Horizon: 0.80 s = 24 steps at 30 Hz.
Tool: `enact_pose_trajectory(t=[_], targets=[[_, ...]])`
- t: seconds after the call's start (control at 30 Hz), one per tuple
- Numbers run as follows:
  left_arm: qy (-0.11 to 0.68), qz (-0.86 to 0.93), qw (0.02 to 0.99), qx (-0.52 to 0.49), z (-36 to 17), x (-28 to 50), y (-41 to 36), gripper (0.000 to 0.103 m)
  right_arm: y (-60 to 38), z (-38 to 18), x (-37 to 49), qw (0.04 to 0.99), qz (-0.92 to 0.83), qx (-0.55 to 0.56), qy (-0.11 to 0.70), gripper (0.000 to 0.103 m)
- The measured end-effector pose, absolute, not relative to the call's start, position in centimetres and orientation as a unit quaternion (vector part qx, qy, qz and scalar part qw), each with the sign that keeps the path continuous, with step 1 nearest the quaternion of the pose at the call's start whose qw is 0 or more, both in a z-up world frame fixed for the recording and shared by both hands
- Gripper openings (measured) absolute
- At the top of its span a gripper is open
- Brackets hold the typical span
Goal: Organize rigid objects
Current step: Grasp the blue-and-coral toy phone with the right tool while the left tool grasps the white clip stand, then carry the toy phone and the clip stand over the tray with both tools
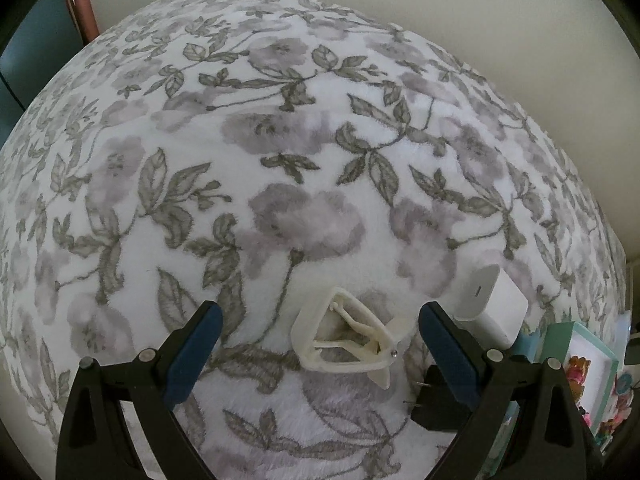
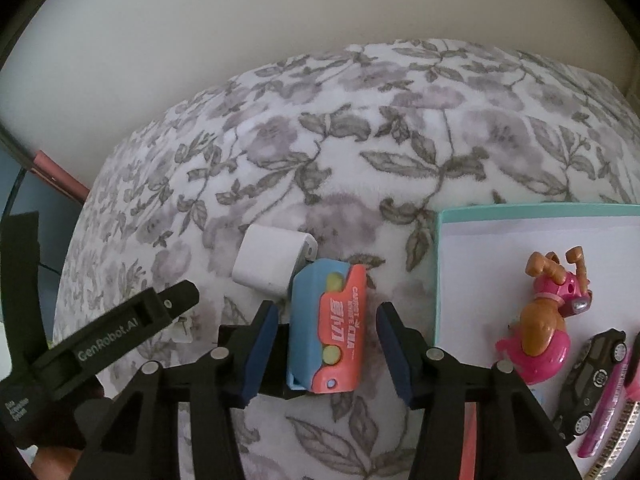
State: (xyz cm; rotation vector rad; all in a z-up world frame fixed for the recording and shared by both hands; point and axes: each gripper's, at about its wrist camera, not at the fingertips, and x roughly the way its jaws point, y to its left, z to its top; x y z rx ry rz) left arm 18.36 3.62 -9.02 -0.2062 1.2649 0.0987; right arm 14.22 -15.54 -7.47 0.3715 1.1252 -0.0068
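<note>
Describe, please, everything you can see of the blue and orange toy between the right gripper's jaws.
The blue and orange toy looks like hard plastic: a light blue body under an orange cover with white lettering and two yellowish round studs. It lies flat on the floral blanket, lengthwise between the open jaws, its far end by the white charger.

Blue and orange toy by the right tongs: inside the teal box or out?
Out. The toy lies on the floral blanket, left of the box.

You have two chargers on the floral blanket (image 1: 280, 152): one white charger (image 2: 272, 264) and one black charger (image 1: 434, 404). There is also one cream clip (image 1: 344, 336) and one blue-and-orange toy knife (image 2: 328, 328). In the one teal box (image 2: 438, 272) you can count one pink puppy figure (image 2: 548, 316), one black toy car (image 2: 592, 376) and one pink pen (image 2: 608, 420).
</note>
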Motion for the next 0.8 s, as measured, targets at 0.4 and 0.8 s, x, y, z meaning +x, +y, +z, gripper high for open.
enact_pose_trajectory(t=[0.4, 0.8], targets=[[0.59, 0.051, 0.802, -0.083, -9.8, 19.6, 2.9, 0.075, -14.7, -8.5, 14.7, 0.827, -0.008, 0.146, 0.543, 0.049], [0.582, 0.052, 0.803, -0.119, -9.1, 18.8, 5.0, 0.054, -14.4, -8.5, 14.1, 0.827, -0.002, 0.128, 0.547, 0.04]])
